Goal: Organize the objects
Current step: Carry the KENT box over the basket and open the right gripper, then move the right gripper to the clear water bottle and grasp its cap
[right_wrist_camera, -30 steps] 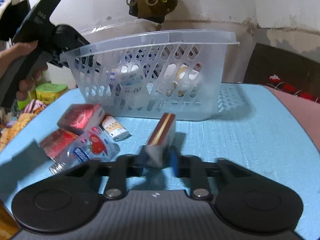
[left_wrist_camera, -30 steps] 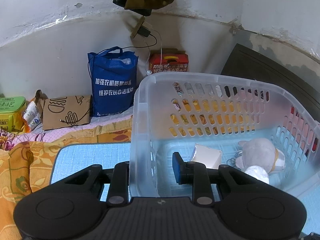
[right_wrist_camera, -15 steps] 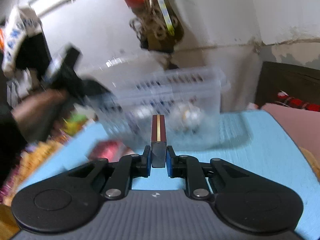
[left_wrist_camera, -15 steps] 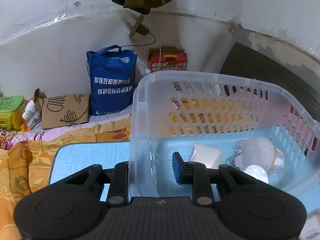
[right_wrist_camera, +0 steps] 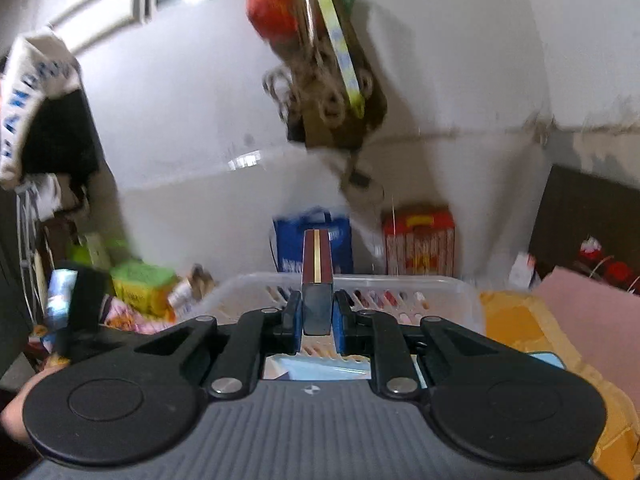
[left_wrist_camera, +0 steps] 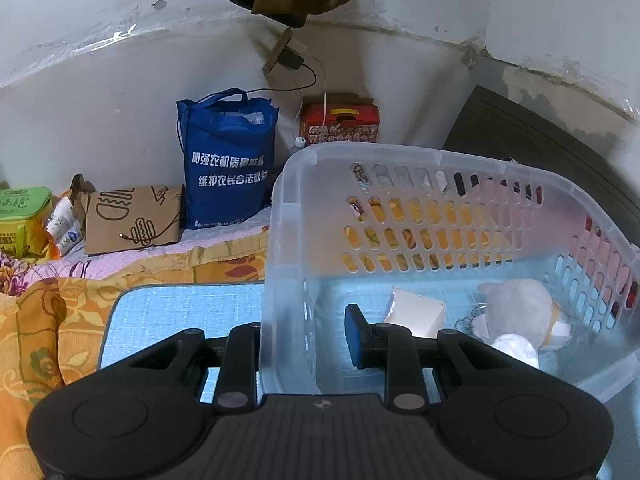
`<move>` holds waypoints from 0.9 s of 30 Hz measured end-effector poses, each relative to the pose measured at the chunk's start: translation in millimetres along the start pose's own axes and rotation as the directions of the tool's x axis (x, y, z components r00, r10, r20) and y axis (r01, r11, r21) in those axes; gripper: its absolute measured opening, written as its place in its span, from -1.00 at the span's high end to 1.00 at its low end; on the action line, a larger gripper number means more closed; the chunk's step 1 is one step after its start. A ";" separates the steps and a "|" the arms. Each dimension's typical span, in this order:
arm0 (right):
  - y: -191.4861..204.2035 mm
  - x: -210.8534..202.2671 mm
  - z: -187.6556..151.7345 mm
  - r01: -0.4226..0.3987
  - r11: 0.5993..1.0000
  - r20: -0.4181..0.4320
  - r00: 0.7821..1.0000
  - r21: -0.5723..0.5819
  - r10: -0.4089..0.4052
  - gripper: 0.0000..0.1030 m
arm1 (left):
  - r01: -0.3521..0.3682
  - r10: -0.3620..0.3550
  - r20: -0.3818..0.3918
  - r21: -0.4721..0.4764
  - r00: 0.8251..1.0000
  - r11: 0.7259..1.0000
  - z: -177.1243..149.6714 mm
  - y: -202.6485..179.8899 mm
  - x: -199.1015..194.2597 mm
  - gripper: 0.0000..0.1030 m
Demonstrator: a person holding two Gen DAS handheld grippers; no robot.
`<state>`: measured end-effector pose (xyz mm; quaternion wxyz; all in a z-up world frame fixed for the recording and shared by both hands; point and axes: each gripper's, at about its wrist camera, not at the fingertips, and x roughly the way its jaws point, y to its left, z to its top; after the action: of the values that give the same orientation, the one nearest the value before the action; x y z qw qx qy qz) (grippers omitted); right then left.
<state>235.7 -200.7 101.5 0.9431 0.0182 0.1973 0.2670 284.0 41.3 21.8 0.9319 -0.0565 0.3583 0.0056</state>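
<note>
Whitewashed wall and a cluttered bed edge fill the background: a blue tote bag (left_wrist_camera: 229,160), a red carton (left_wrist_camera: 339,118) and a brown paper bag (left_wrist_camera: 132,219) stand along the wall behind the blue mat (left_wrist_camera: 176,312).

Compared with a second ago, your right tool (right_wrist_camera: 316,320) has risen from the mat, where it was closing on the dark red box (right_wrist_camera: 317,270), and now carries it above the near rim of the clear basket (left_wrist_camera: 400,160). The loose packets that lay on the mat beside it have dropped out of the right wrist view, and the scene there is smeared by motion. Your left tool (left_wrist_camera: 304,336) has barely shifted; the basket sits in the same spot in its view.

Your right tool is clenched on the dark red box, both pads pressing its flat sides at its near end. The box stands on a narrow edge with its long axis running forward along the fingers, gold stripe up, far end pointing towards the wall across the basket.

Your left tool straddles the basket's near-left wall, one finger outside, one inside with its blue pad (left_wrist_camera: 353,334) clear of the plastic, so it stands released. Inside the basket lie a white packet (left_wrist_camera: 416,314) and a grey plush toy (left_wrist_camera: 516,316), side by side near the right wall.
</note>
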 end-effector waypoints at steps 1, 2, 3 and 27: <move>-6.7 10.5 2.3 0.011 1.000 -0.012 1.000 0.025 -0.011 0.66 | -0.001 0.001 0.001 0.004 1.000 1.000 -0.2 -0.1 -0.3 0.42; -11.1 21.1 1.5 0.015 0.999 -0.036 0.999 0.038 -0.014 0.66 | 0.000 0.000 0.003 0.008 1.000 1.000 -0.5 0.3 -0.3 0.42; -13.2 26.6 -2.2 0.013 0.999 -0.053 0.999 0.040 -0.011 0.66 | 0.003 -0.003 0.003 0.007 1.000 1.000 -0.5 0.8 -0.3 0.42; -21.1 5.4 -28.1 0.050 0.999 0.044 0.998 0.014 -0.051 -1.00 | -0.003 0.003 0.000 0.015 1.000 1.000 -1.0 -2.2 -1.0 0.42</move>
<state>239.7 -218.0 70.8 0.9536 0.0254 0.1784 0.2413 282.7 39.0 22.0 0.9323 -0.0489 0.3582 0.0041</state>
